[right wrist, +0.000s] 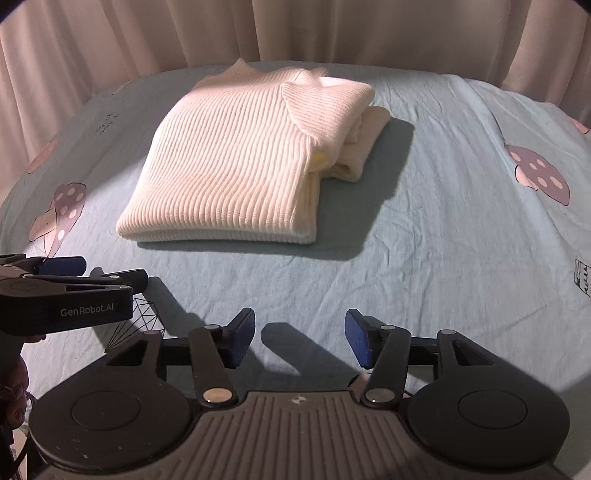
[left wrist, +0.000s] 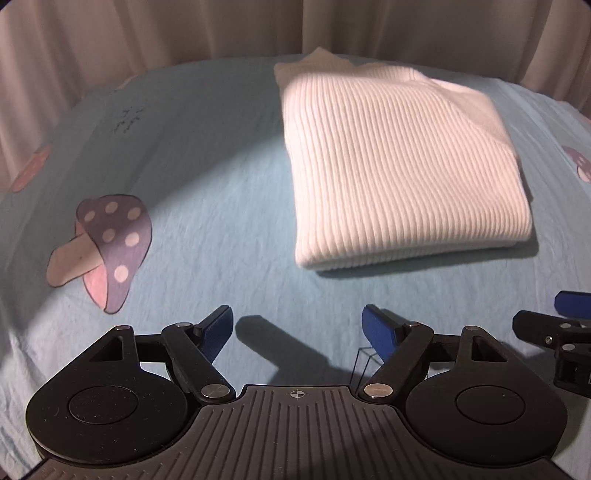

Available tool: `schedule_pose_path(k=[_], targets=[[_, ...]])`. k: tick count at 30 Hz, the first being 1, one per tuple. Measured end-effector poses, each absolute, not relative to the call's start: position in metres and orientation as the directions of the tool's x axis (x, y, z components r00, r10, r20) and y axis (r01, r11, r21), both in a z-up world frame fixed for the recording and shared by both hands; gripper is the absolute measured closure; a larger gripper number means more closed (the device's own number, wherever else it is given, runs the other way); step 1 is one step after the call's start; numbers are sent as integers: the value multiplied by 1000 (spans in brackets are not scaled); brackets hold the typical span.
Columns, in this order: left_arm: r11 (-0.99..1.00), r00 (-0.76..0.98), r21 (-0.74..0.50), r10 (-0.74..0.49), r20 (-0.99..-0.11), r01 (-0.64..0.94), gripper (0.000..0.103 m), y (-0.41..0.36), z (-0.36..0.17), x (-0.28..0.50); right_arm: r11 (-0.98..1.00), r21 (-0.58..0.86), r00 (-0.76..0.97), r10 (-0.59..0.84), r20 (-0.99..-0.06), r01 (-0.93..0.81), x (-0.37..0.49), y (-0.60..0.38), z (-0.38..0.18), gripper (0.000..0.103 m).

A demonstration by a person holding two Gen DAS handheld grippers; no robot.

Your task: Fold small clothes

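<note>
A white ribbed knit sweater lies folded into a thick rectangle on the light blue bedsheet. In the right wrist view the sweater sits left of centre, with folded layers and a sleeve bulging at its right side. My left gripper hovers over bare sheet in front of the sweater, blue pads wide apart and nothing between them. My right gripper is open too, over bare sheet, short of the sweater's near edge. Each gripper shows at the edge of the other's view.
The sheet carries printed mushrooms and small line drawings. Pale pleated curtains hang behind the bed's far edge. A hand shows at the left edge, under the left gripper's body.
</note>
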State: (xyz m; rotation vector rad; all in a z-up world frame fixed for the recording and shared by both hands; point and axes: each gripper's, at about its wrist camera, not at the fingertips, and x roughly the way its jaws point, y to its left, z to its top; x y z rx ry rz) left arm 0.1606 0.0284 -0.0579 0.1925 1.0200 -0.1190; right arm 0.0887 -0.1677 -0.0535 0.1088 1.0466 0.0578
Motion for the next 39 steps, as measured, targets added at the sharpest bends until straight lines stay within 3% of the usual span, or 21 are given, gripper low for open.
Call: schedule_pose_path(k=[8, 23, 39], targets=[[979, 530, 129, 26, -848, 159, 20, 36, -39, 158, 996, 87, 514, 60, -856, 28, 98, -153, -35, 32], [974, 528, 92, -33, -848, 208, 19, 33, -17, 174, 982, -6, 467, -95, -879, 188, 114, -145, -16, 30], [973, 529, 99, -26, -848, 206, 19, 28, -16, 174, 983, -25, 460, -106, -881, 180, 120, -146, -16, 30]])
